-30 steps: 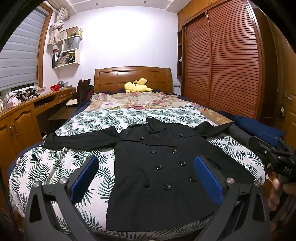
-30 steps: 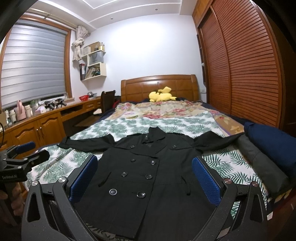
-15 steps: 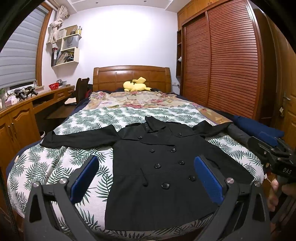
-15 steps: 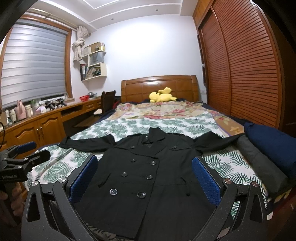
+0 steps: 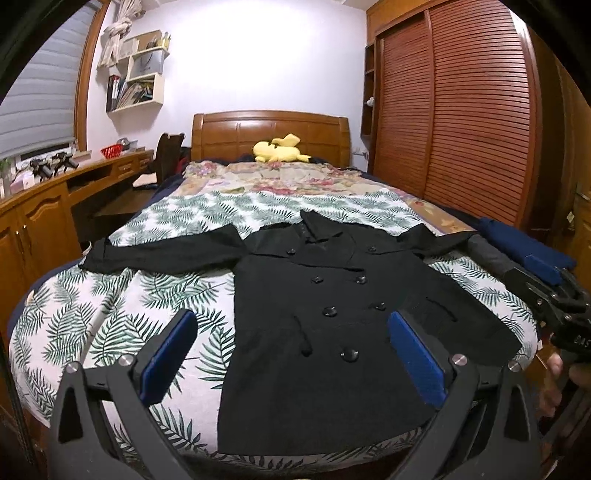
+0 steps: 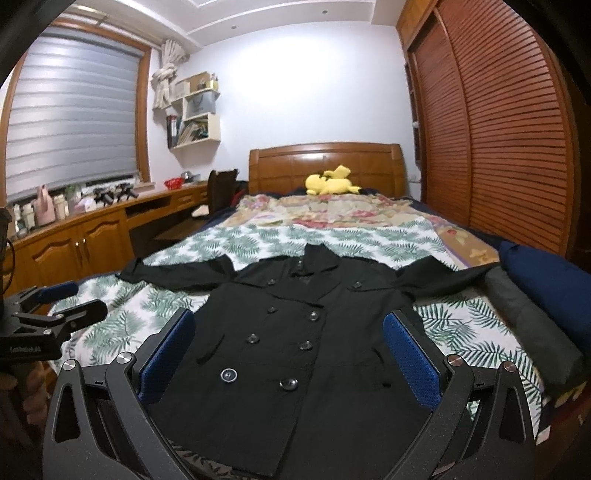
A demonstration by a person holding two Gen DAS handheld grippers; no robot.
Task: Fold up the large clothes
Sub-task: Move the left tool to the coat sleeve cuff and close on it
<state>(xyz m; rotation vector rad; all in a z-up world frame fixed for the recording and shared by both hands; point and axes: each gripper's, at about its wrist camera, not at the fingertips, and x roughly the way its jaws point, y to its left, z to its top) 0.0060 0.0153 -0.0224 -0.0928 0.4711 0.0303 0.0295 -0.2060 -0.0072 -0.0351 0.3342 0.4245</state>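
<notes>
The black coat lies flat and buttoned on the leaf-print bedspread, sleeves spread to both sides, just ahead of and below both grippers. The left gripper hovers with its blue pads wide apart, holding nothing, and the right gripper hovers equally spread and empty, beside folded navy bedding to its right

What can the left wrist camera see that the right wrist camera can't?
Only the left wrist view shows the right gripper at its right edge, jaws open. Only the right wrist view shows the ceiling, the pink bottle on the counter, and the left gripper at its left edge, jaws open. Both show the black coat spread flat on the leaf-print bedspread, the yellow plush toy by the headboard, and the wardrobe doors.
</notes>
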